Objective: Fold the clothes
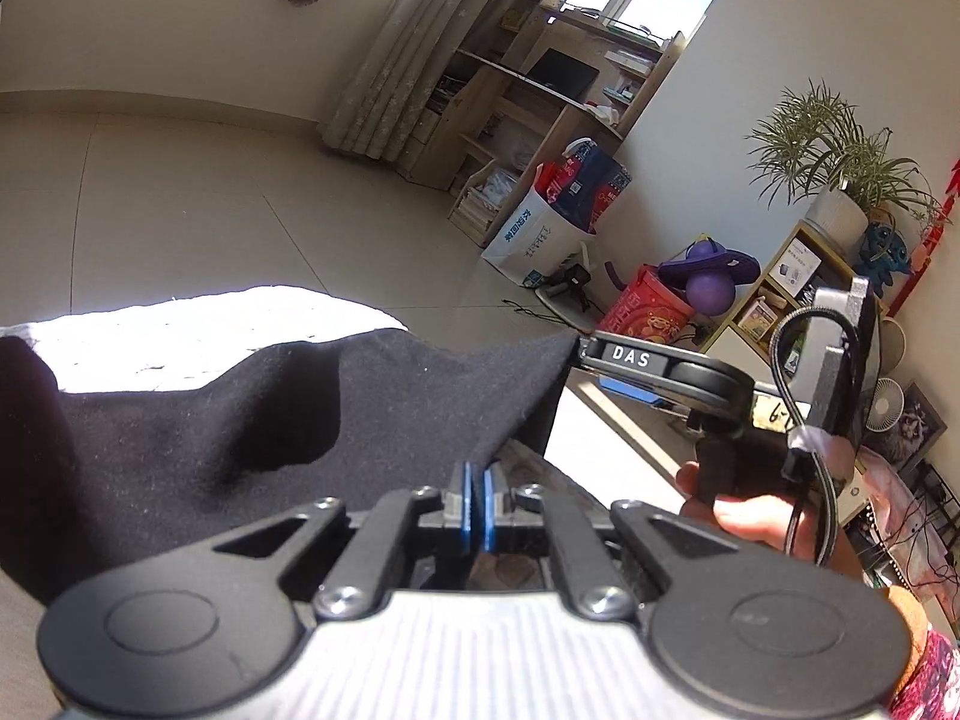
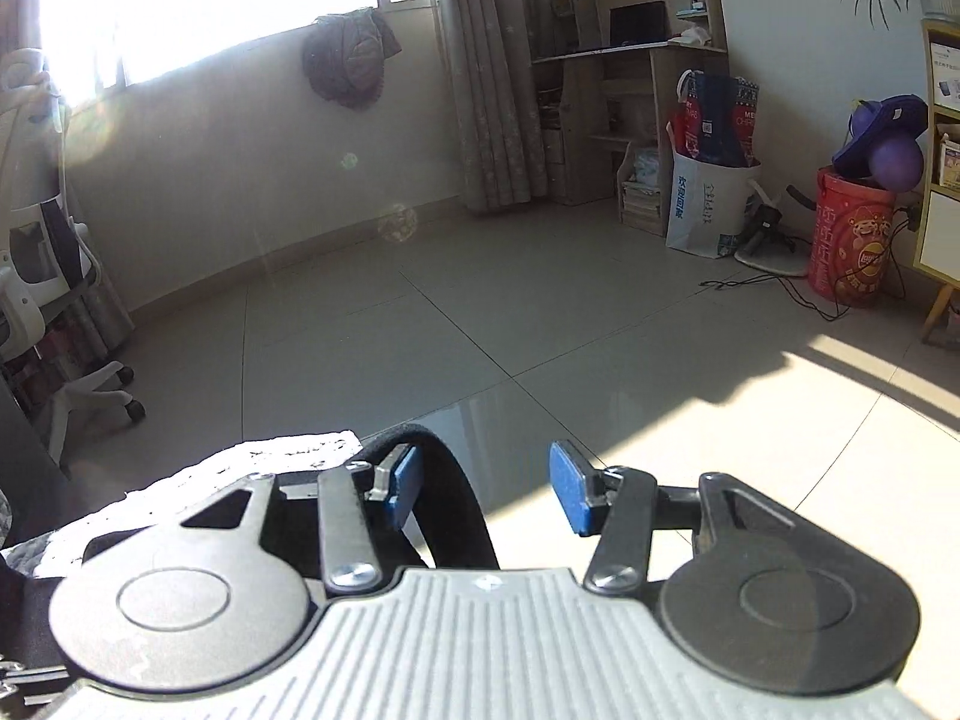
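Left hand-held gripper (image 1: 478,507) clamped; right hand-held gripper (image 2: 486,489) spread.

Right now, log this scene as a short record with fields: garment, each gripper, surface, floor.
garment: black cloth, lifted and draped, one edge pulled taut
left gripper: shut on the black cloth's edge
right gripper: jaws apart in its own view, a black cloth band between them; in the left view its tip meets the cloth's corner
surface: white cover under the cloth, sunlit
floor: pale tiles, with sun patches
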### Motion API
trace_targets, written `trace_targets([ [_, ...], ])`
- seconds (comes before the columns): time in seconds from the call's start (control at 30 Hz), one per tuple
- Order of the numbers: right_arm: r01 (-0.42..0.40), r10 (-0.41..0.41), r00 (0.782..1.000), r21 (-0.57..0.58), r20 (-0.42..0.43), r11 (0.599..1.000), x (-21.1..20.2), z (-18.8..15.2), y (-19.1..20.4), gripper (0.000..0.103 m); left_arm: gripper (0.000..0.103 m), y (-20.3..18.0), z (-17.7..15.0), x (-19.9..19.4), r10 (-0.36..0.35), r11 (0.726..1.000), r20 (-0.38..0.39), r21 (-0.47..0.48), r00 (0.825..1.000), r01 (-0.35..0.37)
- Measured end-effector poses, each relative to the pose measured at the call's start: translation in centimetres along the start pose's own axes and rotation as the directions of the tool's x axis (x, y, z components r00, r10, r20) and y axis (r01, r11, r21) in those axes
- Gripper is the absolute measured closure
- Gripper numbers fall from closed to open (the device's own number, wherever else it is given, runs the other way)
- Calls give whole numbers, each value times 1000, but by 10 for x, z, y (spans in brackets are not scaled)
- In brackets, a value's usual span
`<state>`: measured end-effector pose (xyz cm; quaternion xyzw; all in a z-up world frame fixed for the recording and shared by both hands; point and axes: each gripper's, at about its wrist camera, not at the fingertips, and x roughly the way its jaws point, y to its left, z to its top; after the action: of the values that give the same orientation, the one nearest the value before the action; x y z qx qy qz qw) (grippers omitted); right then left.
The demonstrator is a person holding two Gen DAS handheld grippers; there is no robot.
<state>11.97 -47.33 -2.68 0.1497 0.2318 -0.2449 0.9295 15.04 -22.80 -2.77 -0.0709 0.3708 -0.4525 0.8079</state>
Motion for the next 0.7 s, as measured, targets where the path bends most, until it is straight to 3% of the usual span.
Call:
trace_targets([
  [0.1,58,-58,998,25,24,998,-1,6,-17,52,99,-3,-4,6,10,1000,-27,21,1000,-10],
  [0.23,62,-61,998,68,-17,996,-3,5,-41,51,97,-2,-9,10,4,998,-59,59,998,-1],
  [0.43,-42,73,985,195,-158,980,8,-6,-58,51,83,0,-3,-11,-53,997,2,57,999,53],
  [0.6,-134,247,936,394,-251,909,27,-11,-71,51,83,22,9,-35,72,995,72,59,995,-76],
  [0.7,-163,334,900,493,-281,855,36,-15,-73,51,83,40,14,-48,188,978,106,69,976,-196],
])
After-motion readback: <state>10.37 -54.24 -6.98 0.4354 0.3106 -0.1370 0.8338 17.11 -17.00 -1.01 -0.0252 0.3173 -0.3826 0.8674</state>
